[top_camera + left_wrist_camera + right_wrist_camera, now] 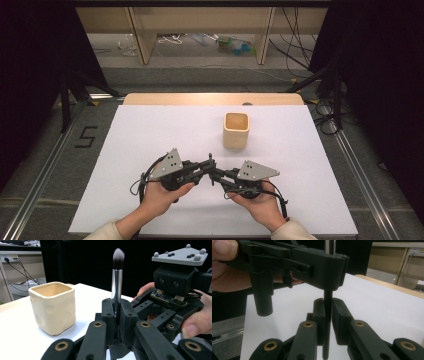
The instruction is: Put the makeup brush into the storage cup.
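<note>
1. White sheeting covered the table [150, 130] in front of you, with dark curtains at both sides and wooden shelf legs on the floor beyond the far edge.
2. Your left gripper [117, 315] was clamped tight on the makeup brush [117, 285], pads pressing the handle just under the silver ferrule, bristles pointing straight up.
3. Your right gripper [327, 315] had its jaws drawn in on the brush's thin black lower handle [327, 322]; the pads stood close on either side, and from the pictures they looked to be pressing it.
4. So the brush stood upright between the two grippers, gripped high by the left and low by the right, its tip hanging above the sheet near the table's near-centre.
5. Your cream square cup [236, 130] sat beyond the grippers, a little to the right, open mouth up and apart from both of them.
6. Open white surface lay to the left, to the right and behind the cup; the near edge was close under your wrists.
7. Your left hand [162, 195] and right hand [260, 200] held the grippers from below, noses angled inward to meet at the middle, forearms coming in from the bottom.
</note>
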{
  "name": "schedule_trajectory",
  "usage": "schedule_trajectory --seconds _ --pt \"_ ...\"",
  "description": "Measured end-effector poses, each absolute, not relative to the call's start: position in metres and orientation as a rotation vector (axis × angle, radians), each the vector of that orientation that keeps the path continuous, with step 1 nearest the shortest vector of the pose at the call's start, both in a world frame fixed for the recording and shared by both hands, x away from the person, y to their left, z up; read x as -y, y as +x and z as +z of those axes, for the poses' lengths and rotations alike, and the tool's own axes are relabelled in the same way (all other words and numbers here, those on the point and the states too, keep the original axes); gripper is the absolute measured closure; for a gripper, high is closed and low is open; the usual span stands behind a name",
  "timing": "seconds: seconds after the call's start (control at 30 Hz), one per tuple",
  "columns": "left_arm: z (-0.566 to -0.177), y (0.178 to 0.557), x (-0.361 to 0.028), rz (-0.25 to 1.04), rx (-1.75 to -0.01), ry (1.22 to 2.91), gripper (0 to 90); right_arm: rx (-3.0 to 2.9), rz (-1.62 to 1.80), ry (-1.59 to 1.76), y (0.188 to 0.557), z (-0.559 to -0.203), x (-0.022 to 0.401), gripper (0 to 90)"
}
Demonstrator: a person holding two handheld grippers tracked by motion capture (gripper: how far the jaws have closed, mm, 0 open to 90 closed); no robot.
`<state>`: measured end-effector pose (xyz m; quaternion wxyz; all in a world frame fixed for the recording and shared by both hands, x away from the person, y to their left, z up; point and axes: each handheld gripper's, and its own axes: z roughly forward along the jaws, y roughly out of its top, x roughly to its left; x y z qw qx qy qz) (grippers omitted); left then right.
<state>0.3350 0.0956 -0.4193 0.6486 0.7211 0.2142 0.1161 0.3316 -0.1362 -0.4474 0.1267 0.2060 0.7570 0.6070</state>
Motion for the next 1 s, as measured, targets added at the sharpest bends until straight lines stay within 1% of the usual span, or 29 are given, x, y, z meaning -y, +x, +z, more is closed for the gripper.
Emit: schedule_trajectory --seconds 0.3,0.37,0.43,0.47,0.5,0.57,0.63,0.73,0.77,0.87,1.0 --pt "-0.42 0.335 -0.095 0.27 -0.482 1.643 83.1 -2.198 1.758 0.589 0.332 -0.447 0.136 84.1" --pt "-0.42 0.335 -0.096 0.266 -0.479 1.642 81.3 -2.206 1.748 0.591 0.332 -0.446 0.136 84.2" --pt "-0.42 0.335 -0.096 0.241 -0.47 1.615 75.5 -2.206 1.749 0.599 0.332 -0.447 0.136 84.2" --pt "-0.419 0.335 -0.097 0.248 -0.455 1.618 71.6 -2.203 1.749 0.6 0.333 -0.447 0.137 84.2" --pt "-0.419 0.335 -0.097 0.248 -0.447 1.621 62.7 -2.192 1.752 0.601 0.333 -0.447 0.137 84.2" --pt "-0.419 0.334 -0.098 0.248 -0.424 1.623 51.8 -2.207 1.746 0.608 0.333 -0.446 0.139 84.2" --pt "-0.42 0.331 -0.101 0.265 -0.394 1.641 38.5 -2.167 1.756 0.629 0.334 -0.447 0.138 84.2" --pt "-0.421 0.326 -0.109 0.294 -0.402 1.663 24.3 -2.187 1.733 0.638 0.335 -0.444 0.144 84.2" --pt "-0.422 0.323 -0.114 0.304 -0.407 1.663 21.4 -2.166 1.744 0.633 0.336 -0.444 0.145 84.2" --pt "-0.424 0.316 -0.126 0.322 -0.419 1.673 17.4 -2.15 1.739 0.634 0.338 -0.442 0.15 84.2" --pt "-0.43 0.308 -0.144 0.339 -0.442 1.681 17.1 -2.159 1.726 0.672 0.339 -0.439 0.154 84.2"
